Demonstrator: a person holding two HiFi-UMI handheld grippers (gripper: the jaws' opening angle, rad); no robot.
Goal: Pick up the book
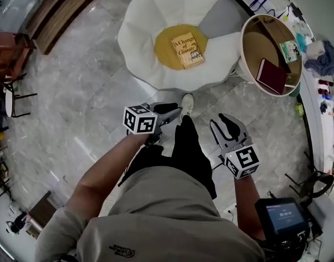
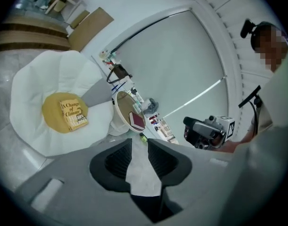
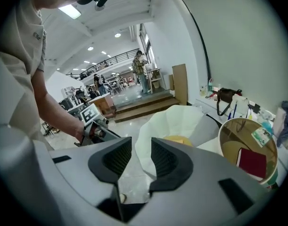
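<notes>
The book (image 1: pixel 187 50) lies flat on the yellow cushion (image 1: pixel 164 52) of a white seat (image 1: pixel 145 21), at 12 o'clock from both claws, its long axis running 11 to 5. My left claw (image 1: pixel 175 109) looks slightly nearer. It and the right claw (image 1: pixel 221 120) are both spread and empty. A tub (image 1: pixel 254 34) holding a red book (image 1: pixel 271 75) sits at 2 o'clock. I judge only the seat's raised rim stands in the way.

I'm in a big open-plan workspace, looks like: polished marble floor (image 1: pixel 90 108), wooden steps (image 3: pixel 144 108), a railed mezzanine (image 3: pixel 111 59) (spotlights (image 3: pixel 118 35) all over the ceiling), people (image 3: pixel 140 72) standing around at the back.
</notes>
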